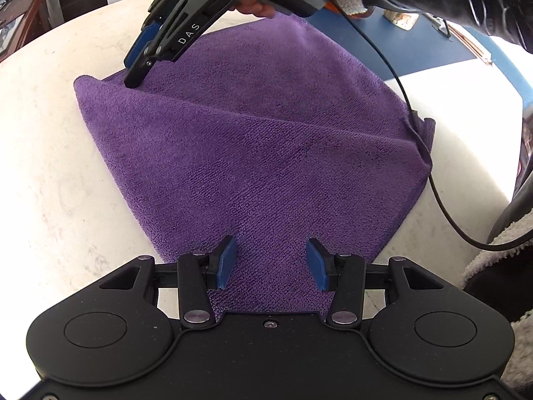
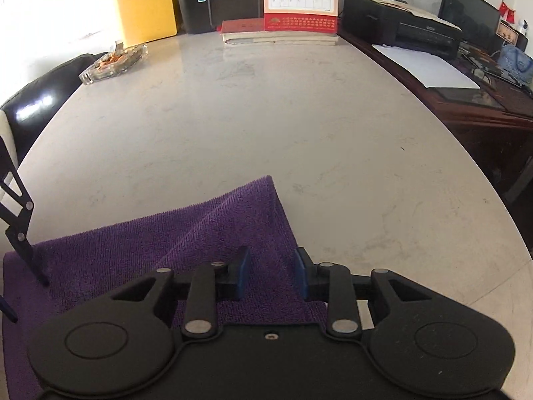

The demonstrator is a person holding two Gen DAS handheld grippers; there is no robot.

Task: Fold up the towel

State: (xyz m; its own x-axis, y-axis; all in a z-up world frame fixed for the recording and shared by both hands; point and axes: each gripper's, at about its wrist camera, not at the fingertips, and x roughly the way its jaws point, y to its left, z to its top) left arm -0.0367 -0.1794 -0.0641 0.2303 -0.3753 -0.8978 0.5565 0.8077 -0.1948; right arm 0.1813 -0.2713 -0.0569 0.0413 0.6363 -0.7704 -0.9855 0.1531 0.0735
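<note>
A: Where's the towel?

B: Purple towel (image 1: pixel 253 153) lies on the pale desk (image 1: pixel 43 180), already doubled over once, with a diagonal crease running from about 10 o'clock down to 3 o'clock in my left wrist view. The upper layer sits loosely, not pressed flat.

A: Grippers?

B: My left gripper (image 1: pixel 271 263) hovers over the near edge of the cloth at 6 o'clock, jaws partly apart, nothing between the pads; only towel shows beneath them. My right gripper (image 1: pixel 133 81) is at the far corner, 10 o'clock, tip down at the cloth. From its own camera the jaws stand a little apart and I see no fabric pinched between them (the towel's edge passes under the gap, though). So I read it as having let go, not gripping.

A: How far along?

B: First fold looks done, judging by the doubled corner (image 2: pixel 266 183) seen from the right wrist. The shape is still broad and uneven, more wedge than rectangle. Left to do, I'd say: square the edges, then at least one more fold to make it compact.

A: Anything in the way?

B: A black cable (image 1: pixel 404 100) drapes across the towel's edge at 3 o'clock. It could snag on the next lift.
</note>
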